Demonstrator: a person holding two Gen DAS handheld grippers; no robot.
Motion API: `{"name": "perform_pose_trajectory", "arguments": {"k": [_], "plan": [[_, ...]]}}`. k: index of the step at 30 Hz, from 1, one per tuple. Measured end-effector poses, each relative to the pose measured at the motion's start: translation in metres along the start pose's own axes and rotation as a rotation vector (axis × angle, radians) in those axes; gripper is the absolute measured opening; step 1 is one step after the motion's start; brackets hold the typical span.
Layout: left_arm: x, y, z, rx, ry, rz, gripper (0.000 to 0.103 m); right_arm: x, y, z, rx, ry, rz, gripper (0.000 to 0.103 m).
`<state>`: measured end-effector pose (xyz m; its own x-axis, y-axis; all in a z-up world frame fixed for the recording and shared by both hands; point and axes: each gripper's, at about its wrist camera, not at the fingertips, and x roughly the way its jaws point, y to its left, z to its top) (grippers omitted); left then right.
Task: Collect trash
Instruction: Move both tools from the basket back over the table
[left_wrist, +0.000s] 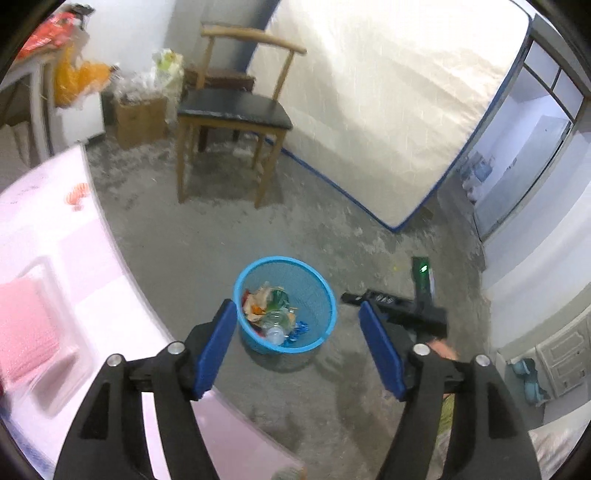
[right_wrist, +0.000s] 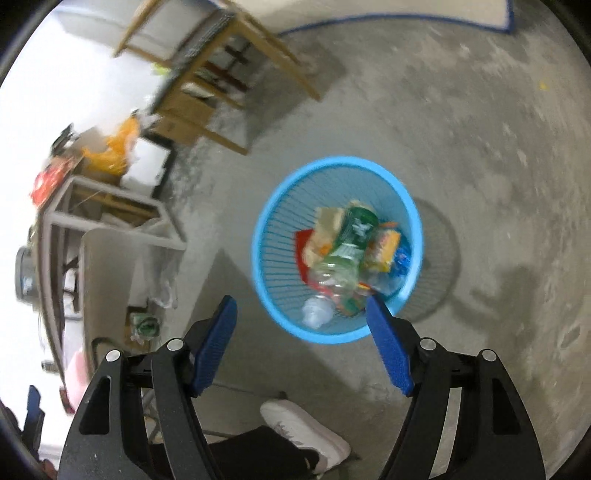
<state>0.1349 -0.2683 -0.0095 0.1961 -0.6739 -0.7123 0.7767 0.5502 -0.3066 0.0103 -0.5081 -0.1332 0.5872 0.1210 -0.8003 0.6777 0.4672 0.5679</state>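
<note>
A blue mesh waste basket (left_wrist: 325, 295) stands on the concrete floor; it also shows in the right wrist view (right_wrist: 266, 229). It holds trash: a clear plastic bottle with a green label (right_wrist: 351, 240), wrappers (right_wrist: 384, 247) and crumpled packets (left_wrist: 260, 301). My left gripper (left_wrist: 299, 314) is open and empty, above and in front of the basket. My right gripper (right_wrist: 301, 306) is open and empty, directly over the basket's near rim. The right gripper's body (left_wrist: 413, 314) shows in the left wrist view to the right of the basket.
A wooden chair (left_wrist: 236, 114) stands behind the basket, a mattress (left_wrist: 388, 110) leans on the wall. A pink-covered bed (left_wrist: 55, 295) is at left. Cardboard box (left_wrist: 138, 118) and bags lie in the far corner. The person's white shoe (right_wrist: 303, 432) is near my right gripper.
</note>
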Motion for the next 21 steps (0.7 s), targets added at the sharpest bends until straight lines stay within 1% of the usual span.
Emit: {"name": "perform_pose_trajectory", "arguments": {"k": [2,4,8,9,11,12,14,15,17,19,21], "plan": [[-0.023,0.007,-0.015,0.002,-0.036,0.030,0.071,-0.007,0.013,-0.003,-0.041,-0.005,0.025,0.070],[-0.052,0.016,-0.035,0.002,-0.070,0.075,0.072,-0.019,0.039,-0.010,-0.120,-0.006,0.069,0.070],[-0.093,0.038,-0.068,-0.025,-0.108,0.134,0.072,-0.038,0.106,-0.032,-0.322,0.006,0.174,0.070],[-0.106,0.048,-0.080,-0.044,-0.116,0.161,0.072,-0.044,0.133,-0.042,-0.396,0.016,0.220,0.070],[-0.124,0.060,-0.097,-0.066,-0.129,0.206,0.073,-0.050,0.166,-0.056,-0.485,0.027,0.272,0.070],[-0.134,0.068,-0.107,-0.083,-0.134,0.232,0.073,-0.053,0.191,-0.069,-0.552,0.041,0.313,0.070],[-0.148,0.082,-0.126,-0.124,-0.141,0.265,0.073,-0.054,0.222,-0.087,-0.635,0.067,0.362,0.070],[-0.156,0.092,-0.137,-0.157,-0.147,0.282,0.073,-0.051,0.246,-0.103,-0.694,0.097,0.391,0.070],[-0.166,0.108,-0.155,-0.211,-0.154,0.312,0.074,-0.038,0.278,-0.130,-0.770,0.168,0.426,0.070],[-0.176,0.128,-0.172,-0.290,-0.161,0.345,0.074,-0.022,0.303,-0.154,-0.828,0.234,0.435,0.070],[-0.188,0.146,-0.189,-0.379,-0.172,0.365,0.074,-0.004,0.327,-0.182,-0.900,0.282,0.415,0.070]]}}
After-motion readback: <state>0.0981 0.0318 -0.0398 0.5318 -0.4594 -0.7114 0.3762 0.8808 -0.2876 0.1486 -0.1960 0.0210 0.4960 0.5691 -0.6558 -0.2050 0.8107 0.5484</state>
